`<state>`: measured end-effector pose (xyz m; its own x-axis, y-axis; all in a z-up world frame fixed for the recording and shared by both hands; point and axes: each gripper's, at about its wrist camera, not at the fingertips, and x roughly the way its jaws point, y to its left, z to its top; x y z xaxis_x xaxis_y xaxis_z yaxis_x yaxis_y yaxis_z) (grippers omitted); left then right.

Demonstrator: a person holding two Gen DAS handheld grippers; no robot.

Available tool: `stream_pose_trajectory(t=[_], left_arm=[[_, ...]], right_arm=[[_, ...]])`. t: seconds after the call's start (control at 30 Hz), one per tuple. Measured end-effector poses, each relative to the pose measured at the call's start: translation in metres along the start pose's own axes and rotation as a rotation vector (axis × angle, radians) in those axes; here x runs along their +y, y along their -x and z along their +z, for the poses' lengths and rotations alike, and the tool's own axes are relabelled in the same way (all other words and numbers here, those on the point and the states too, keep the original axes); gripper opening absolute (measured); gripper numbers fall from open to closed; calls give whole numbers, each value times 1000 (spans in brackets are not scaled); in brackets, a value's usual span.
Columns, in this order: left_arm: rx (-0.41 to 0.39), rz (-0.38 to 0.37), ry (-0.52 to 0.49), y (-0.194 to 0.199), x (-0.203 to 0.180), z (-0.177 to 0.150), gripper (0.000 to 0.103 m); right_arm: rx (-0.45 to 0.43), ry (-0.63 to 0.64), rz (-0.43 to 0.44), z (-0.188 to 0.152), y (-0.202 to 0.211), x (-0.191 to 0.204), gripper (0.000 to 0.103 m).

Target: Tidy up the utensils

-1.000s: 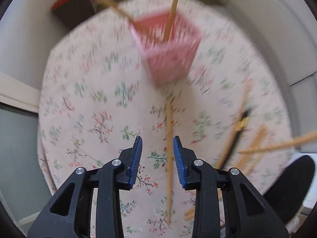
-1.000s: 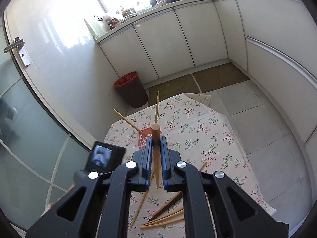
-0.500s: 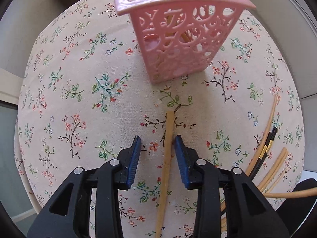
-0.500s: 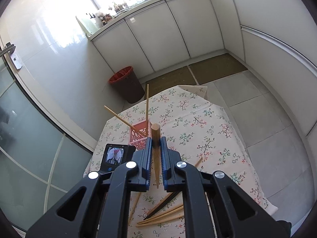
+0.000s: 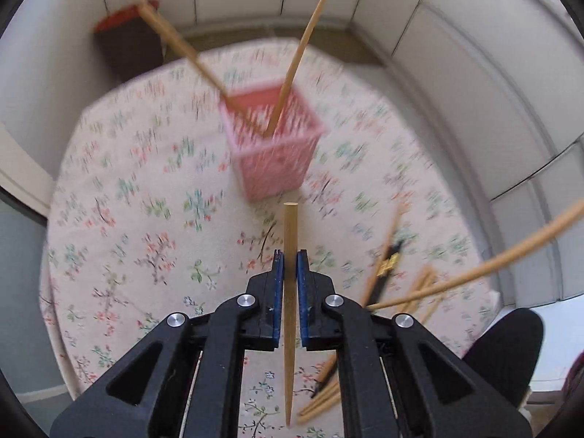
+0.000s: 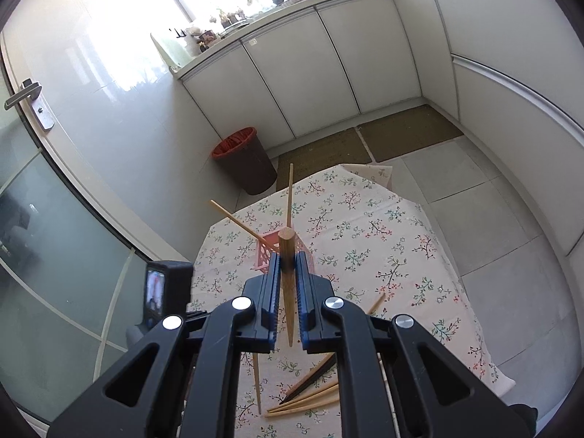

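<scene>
A pink lattice basket (image 5: 272,148) stands on the floral tablecloth (image 5: 146,219) with two wooden chopsticks (image 5: 295,62) leaning in it; it also shows in the right wrist view (image 6: 268,252). My left gripper (image 5: 291,261) is shut on a wooden chopstick (image 5: 291,233), held above the cloth just short of the basket. My right gripper (image 6: 288,261) is shut on another wooden chopstick (image 6: 287,244), high above the table. That stick also crosses the left wrist view (image 5: 492,264).
Several loose wooden chopsticks (image 6: 306,399) and a black one (image 5: 385,268) lie on the cloth at the right. A brown bin with a red rim (image 6: 244,160) stands on the floor beyond the table. White cabinets (image 6: 328,62) line the far wall.
My left gripper has shut on the chopstick that lay on the cloth and lifted it, backing away from the basket. My right gripper has kept its chopstick and barely moved.
</scene>
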<state>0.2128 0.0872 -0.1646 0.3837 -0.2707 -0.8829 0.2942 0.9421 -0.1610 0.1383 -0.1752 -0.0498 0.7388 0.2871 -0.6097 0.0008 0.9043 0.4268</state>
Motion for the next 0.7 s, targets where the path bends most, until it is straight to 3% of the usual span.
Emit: stream_pose_trajectory(t=[0.13,0.27,0.43,0.53,0.7], left_arm=[[-184,-43,18,65,-9,9,6],[-336,-56,39,104,-37,32,6],[-494,-73,47,152,-45,59,6],[-547,-39,46,170,-50,78,6],[-582,30,47,167,-56,109,6]], right_arm=[[-11,23,7,8,9,11,9],[-35,32,14,23,21,17,9],[-83,36,21,56,32,22,9],[-103,36,30,77,30,26,9],[-125,47,40,105,15,34,9]])
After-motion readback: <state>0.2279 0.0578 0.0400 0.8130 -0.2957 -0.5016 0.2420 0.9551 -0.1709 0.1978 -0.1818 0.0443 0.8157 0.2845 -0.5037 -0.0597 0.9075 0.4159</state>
